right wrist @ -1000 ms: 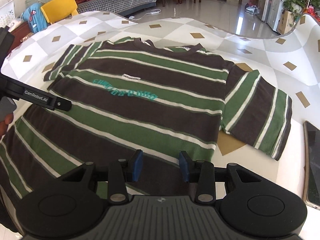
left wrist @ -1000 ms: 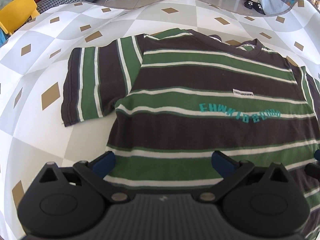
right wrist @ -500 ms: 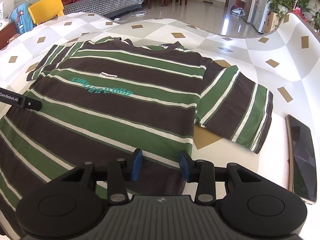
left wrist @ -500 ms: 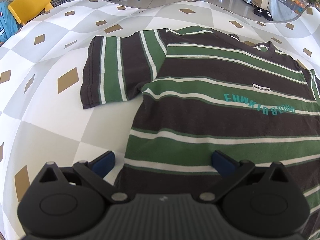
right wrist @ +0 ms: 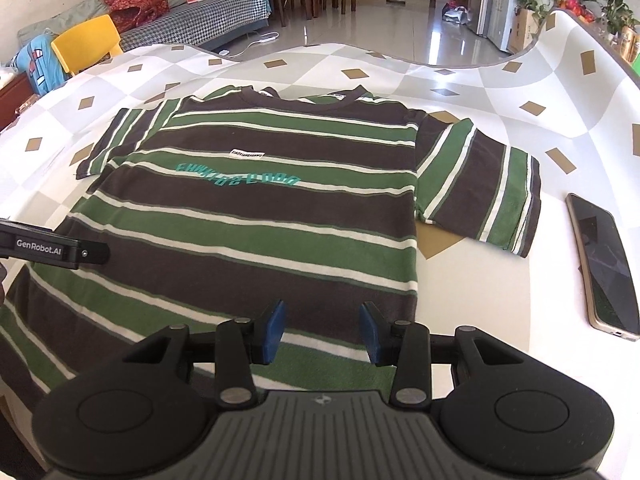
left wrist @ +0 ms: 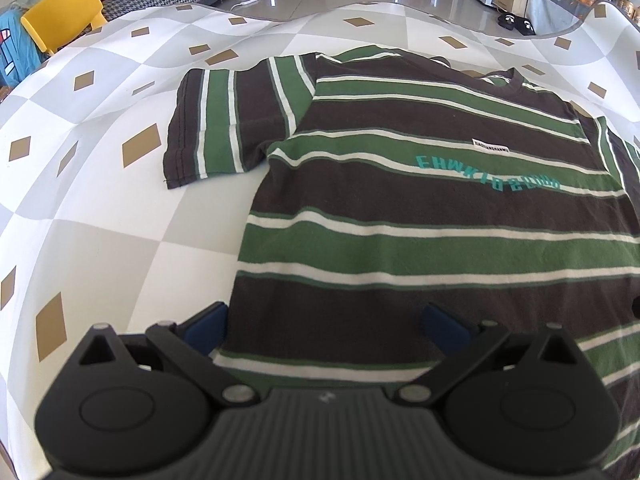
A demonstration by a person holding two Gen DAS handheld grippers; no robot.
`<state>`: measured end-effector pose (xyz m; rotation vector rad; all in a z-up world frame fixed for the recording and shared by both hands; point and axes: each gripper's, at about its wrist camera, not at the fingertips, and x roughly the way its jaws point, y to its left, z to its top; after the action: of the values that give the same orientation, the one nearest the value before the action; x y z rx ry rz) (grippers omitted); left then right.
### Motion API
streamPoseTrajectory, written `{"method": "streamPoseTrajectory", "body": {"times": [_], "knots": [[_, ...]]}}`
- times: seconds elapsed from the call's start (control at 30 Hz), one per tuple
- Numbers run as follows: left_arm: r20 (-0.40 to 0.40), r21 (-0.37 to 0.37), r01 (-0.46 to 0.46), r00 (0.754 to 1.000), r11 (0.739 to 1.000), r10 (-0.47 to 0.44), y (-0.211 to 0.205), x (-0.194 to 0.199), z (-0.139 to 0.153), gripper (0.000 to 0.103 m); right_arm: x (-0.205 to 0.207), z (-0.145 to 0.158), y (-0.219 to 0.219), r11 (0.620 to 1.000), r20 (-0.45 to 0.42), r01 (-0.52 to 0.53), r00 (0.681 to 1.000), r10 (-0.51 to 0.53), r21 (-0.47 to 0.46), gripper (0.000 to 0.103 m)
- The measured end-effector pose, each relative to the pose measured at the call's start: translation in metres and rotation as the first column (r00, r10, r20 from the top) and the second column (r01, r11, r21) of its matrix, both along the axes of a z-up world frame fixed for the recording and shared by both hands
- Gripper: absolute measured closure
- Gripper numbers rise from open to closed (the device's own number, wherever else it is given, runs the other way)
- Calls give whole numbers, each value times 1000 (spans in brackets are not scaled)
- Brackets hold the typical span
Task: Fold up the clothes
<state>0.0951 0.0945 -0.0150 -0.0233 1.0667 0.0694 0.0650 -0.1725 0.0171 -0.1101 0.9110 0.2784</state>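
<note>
Left gripper (left wrist: 324, 320) spread wide above the near left hem of the striped T-shirt (left wrist: 420, 208), blue pads (left wrist: 206, 326) clear of the cloth, gripping nothing. Right gripper (right wrist: 322, 330) parted about halfway above the near right hem, nothing pinched between its 2 pads. Shirt lying flat and face up on the checkered tablecloth (right wrist: 500, 92), collar at the far end, both sleeves spread out to the sides, teal lettering across the chest. Phone (right wrist: 604, 264) resting on the cloth right of the right sleeve, apart from it. Yellow chair (right wrist: 86, 48) beyond the far left edge.
</note>
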Motion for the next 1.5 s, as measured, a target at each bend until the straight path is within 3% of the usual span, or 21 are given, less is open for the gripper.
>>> {"method": "streamPoseTrajectory", "body": {"times": [0.27,0.47,0.67,1.2,1.37,1.5], "knots": [[7,-6,-18,1000,1000,18,-6,-27,5,0,-24,-10,17,1000,-29,-13,1000,12,-26,63],[10,31,-2,1000,1000,2,-11,-44,-1,0,-33,-13,17,998,-5,35,999,-35,-48,61],[22,5,-36,999,999,36,0,-54,-3,0,-37,-14,7,995,4,87,996,-87,-58,61],[41,31,-59,997,998,58,14,-71,0,0,-42,-12,-8,978,22,200,980,-199,-62,62],[94,48,-17,995,999,13,1,-81,12,0,-56,-8,1,978,0,206,979,-206,-21,62],[72,52,11,997,999,-14,-10,-87,8,0,-70,-8,16,985,-1,169,986,-169,-29,61]]}}
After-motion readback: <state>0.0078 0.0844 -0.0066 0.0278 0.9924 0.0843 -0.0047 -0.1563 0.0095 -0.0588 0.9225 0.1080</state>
